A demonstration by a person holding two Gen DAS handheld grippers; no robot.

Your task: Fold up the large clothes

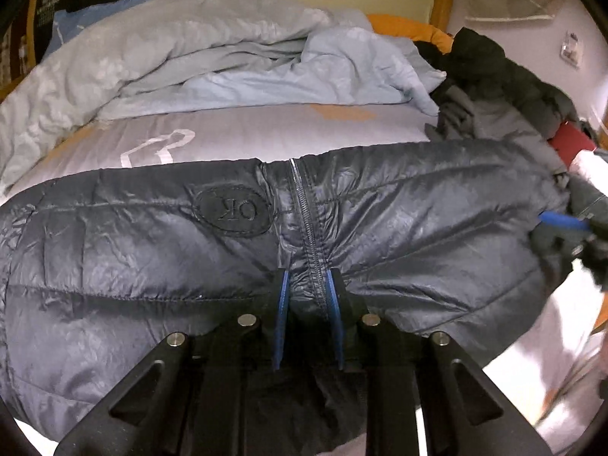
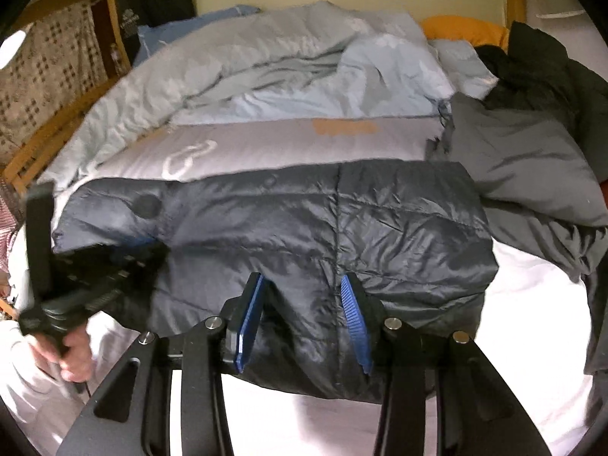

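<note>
Left wrist view: the left gripper (image 1: 308,285), nearly closed, pinches a ridge of the dark puffer jacket (image 1: 152,250) at its zipper (image 1: 304,205). The jacket lies across the bed's near edge, before the quilt (image 1: 159,49).

Right wrist view: the right gripper (image 2: 304,296), half-closed, clamps the jacket's thick near fold. Judging by its compact shape, folding is partway done. Its underside is hidden and the hand (image 2: 74,353) left of the jacket is blurred.
</note>
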